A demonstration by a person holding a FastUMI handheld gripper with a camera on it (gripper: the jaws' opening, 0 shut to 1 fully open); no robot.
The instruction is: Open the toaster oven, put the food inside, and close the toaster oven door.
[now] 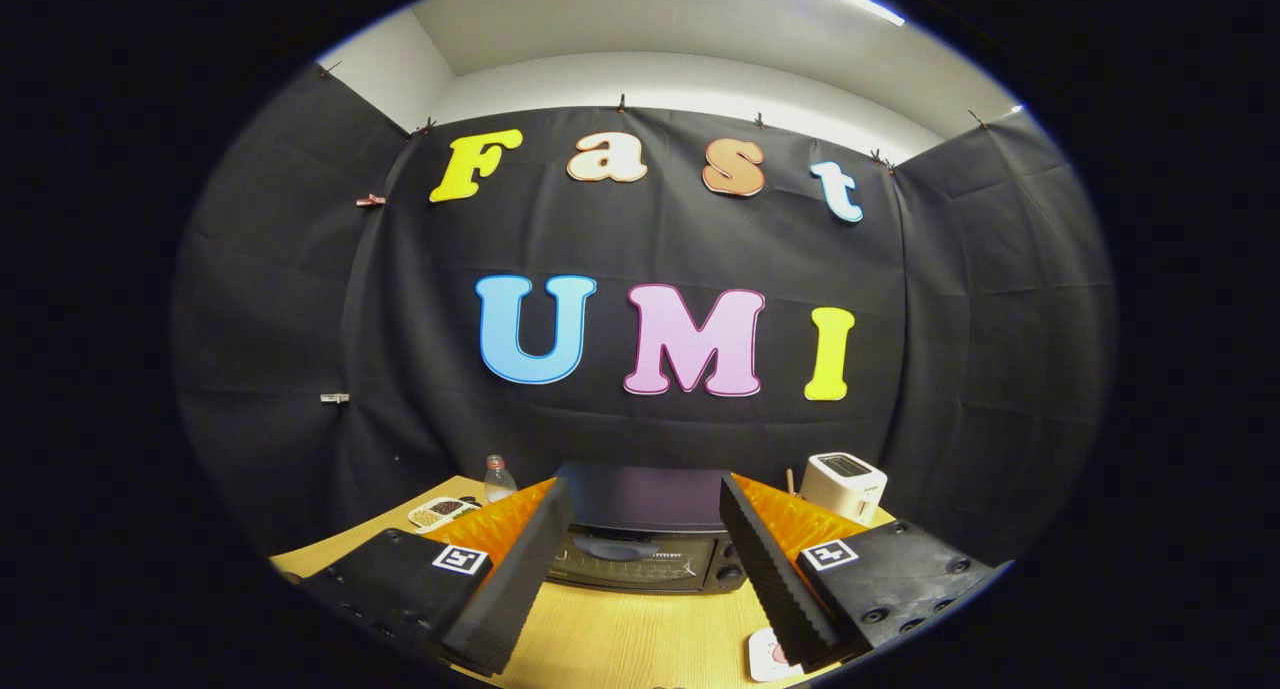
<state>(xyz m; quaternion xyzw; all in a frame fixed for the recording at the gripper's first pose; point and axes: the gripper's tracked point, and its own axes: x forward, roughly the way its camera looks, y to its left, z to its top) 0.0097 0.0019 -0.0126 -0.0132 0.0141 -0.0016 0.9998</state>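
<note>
The gripper [645, 559] hangs above the near part of the wooden bench [620, 639] with its two black ridged fingers [515, 579] spread wide apart and nothing between them. Straight ahead, framed in the gap between the fingers, stands the toaster oven [645, 539], a dark box set toward the far edge of the bench against the black cloth wall; its door is shut, its glass front faces the gripper, and its knobs sit at the right end of the front. By its look it is a rigid, fairly heavy appliance that should stay put when the door is worked. The door is probably hinged at the bottom and should swing stiffly; the place to take it is the handle bar along the top of the door, though that bar is too dim here to make out clearly. The glass should not be pushed on, being smooth and breakable. Near the front edge of the bench, just beside the right finger, a small white plate [765, 657] with something reddish on it peeps out; this may be the food, likely light and soft, wanting a gentle pinch. Toward the far left corner lie a tray of snacks [443, 512] and a clear bottle [498, 479]; at the far right corner stands a white toaster [845, 484].
</note>
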